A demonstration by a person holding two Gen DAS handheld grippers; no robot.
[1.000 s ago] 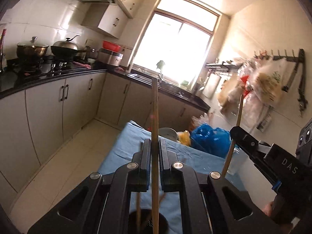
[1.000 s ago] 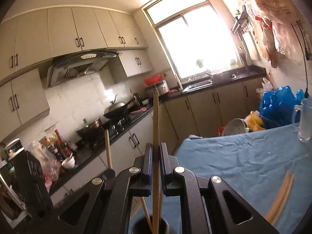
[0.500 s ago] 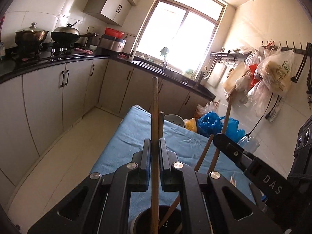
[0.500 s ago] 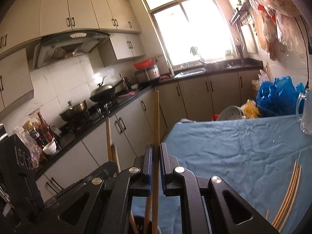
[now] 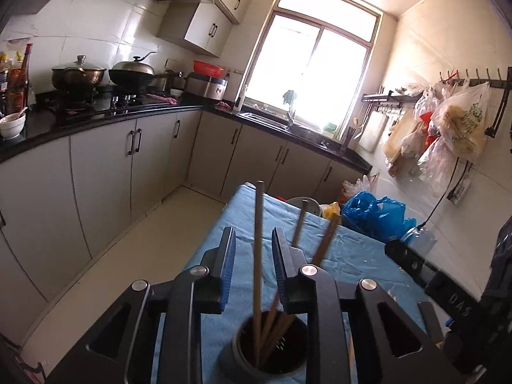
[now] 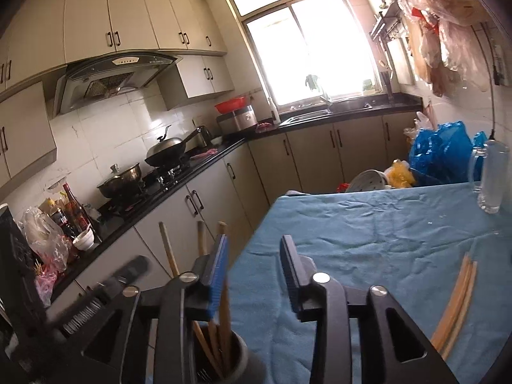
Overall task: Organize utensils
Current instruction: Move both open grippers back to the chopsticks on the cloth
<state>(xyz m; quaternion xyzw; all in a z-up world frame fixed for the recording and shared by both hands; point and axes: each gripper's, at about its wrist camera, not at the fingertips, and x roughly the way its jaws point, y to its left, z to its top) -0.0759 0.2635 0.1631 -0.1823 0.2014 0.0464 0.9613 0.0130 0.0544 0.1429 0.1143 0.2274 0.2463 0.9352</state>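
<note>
A dark round holder (image 5: 265, 352) stands on the blue tablecloth (image 5: 355, 256) with several wooden chopsticks in it. In the left wrist view my left gripper (image 5: 252, 240) hangs just over the holder. Its jaws are opening, and one upright chopstick (image 5: 257, 224) stands loose between the pads. In the right wrist view my right gripper (image 6: 254, 249) is opening wide over the cloth (image 6: 368, 240). One chopstick (image 6: 224, 304) stands by its left pad, and the right pad is well off it. The holder (image 6: 224, 361) sits at the lower left. Both chopsticks reach down into the holder.
A bundle of loose chopsticks (image 6: 457, 300) lies on the cloth at the right. A clear glass mug (image 6: 489, 179) and a blue plastic bag (image 6: 444, 153) stand at the table's far right. Kitchen cabinets and a stove counter (image 5: 96, 112) line the left side.
Both grippers sank toward the holder and their jaws came apart. The two chopsticks they had clamped now stand free in the holder.
</note>
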